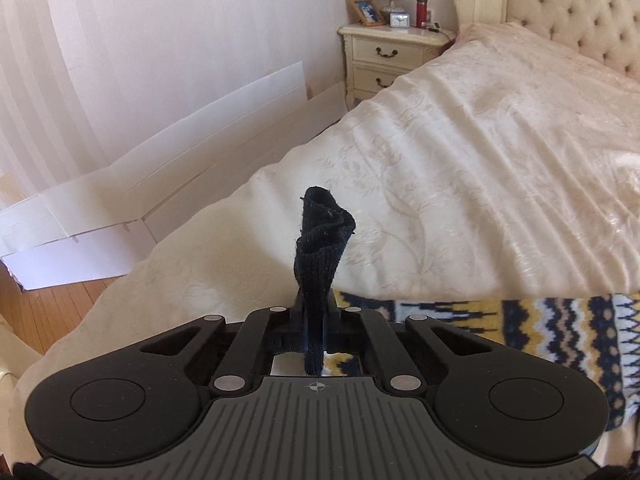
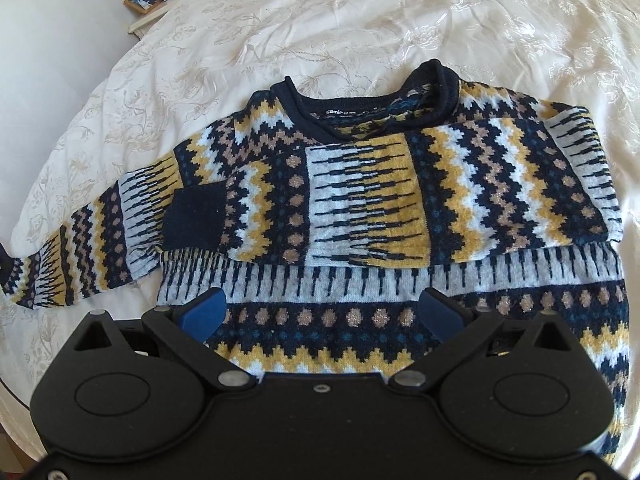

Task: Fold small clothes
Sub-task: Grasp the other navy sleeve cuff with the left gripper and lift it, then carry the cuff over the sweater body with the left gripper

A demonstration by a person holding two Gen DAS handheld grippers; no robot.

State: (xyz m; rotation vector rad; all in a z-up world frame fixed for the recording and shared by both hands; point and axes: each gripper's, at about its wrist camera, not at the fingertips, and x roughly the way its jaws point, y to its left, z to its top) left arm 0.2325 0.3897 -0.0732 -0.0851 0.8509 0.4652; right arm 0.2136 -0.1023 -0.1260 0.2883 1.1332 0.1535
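Sleeve folding underway: left gripper (image 1: 316, 312) clenched on navy cuff (image 1: 320, 240); right gripper (image 2: 320, 312) released above sweater (image 2: 360, 184). Next, likely carry cuff across chest.

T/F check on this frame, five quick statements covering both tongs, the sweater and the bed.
1. The left tongs are shut on the dark cuff. True.
2. The right tongs grip the sweater. False: they are open above it.
3. One sleeve lies folded across the chest. True.
4. The sweater is plain grey. False: zigzags in navy, yellow and white.
5. The sweater lies on a wooden table. False: on a cream bedspread.
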